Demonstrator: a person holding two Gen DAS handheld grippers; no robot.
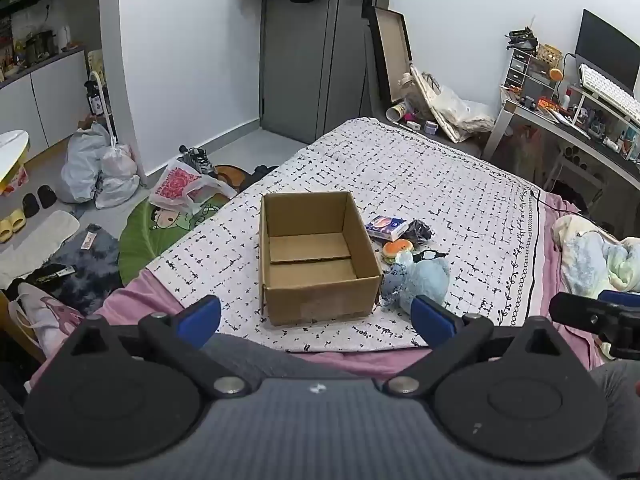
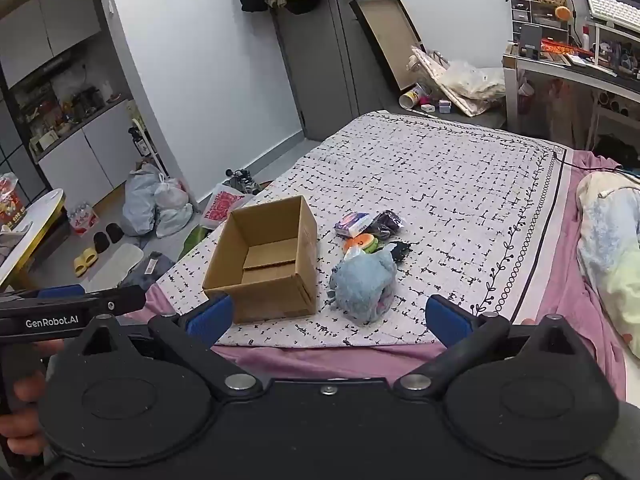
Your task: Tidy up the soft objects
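Both the left gripper and right gripper hang spread wide and empty above the bed's near edge. Beyond, the blue plush lies just right of the upright cardboard box, its long axis running away from the grippers, smaller soft things behind it

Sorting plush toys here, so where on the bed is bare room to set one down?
Bare patches: the patterned quilt beyond the open cardboard box, and right of the blue plush toy. Crowded: the small pile between them, right beside the box.
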